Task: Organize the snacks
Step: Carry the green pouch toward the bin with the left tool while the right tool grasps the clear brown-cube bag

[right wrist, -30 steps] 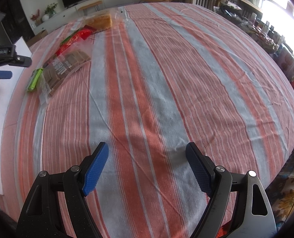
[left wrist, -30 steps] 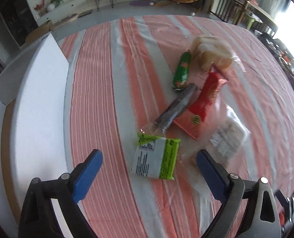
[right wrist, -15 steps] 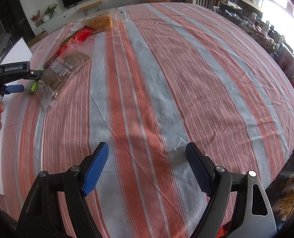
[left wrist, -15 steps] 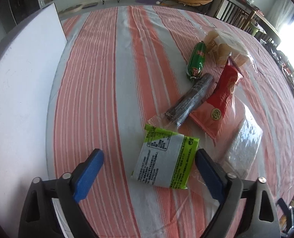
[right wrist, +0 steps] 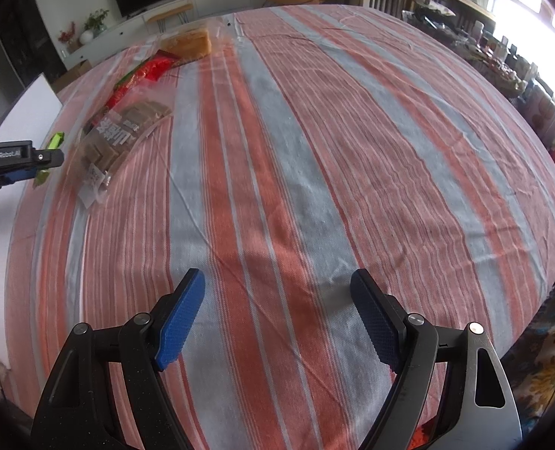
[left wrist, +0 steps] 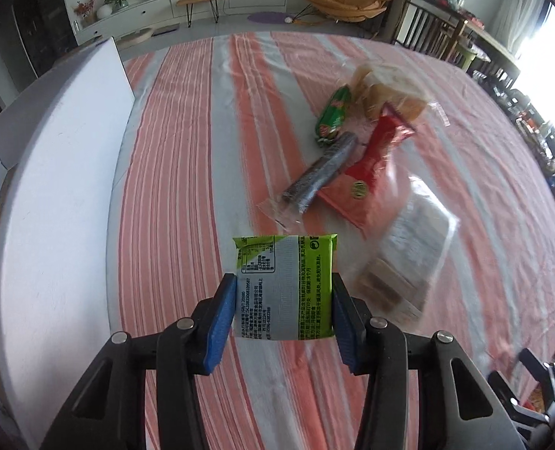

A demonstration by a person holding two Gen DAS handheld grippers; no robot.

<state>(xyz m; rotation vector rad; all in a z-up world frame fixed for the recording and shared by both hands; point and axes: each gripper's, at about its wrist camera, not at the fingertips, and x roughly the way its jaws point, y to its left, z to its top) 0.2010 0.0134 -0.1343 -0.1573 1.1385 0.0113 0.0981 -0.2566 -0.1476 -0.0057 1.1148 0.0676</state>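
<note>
Now, left gripper [left wrist: 284, 309] jaws closing on green snack pkt [left wrist: 283, 285], right gripper [right wrist: 277, 315] jaws apart, empty.

Green-and-white packet [left wrist: 283, 285], red-striped tablecloth [left wrist: 187, 157]

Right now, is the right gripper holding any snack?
No, the right gripper stands wide open over bare striped tablecloth, nothing between its fingers.

Loads of open striped tablecloth [right wrist: 315, 172] right of the clear cracker bag [right wrist: 122, 133]. Left of it, tight: white board [left wrist: 52, 202] walling that side, snack pile crowding behind.
</note>
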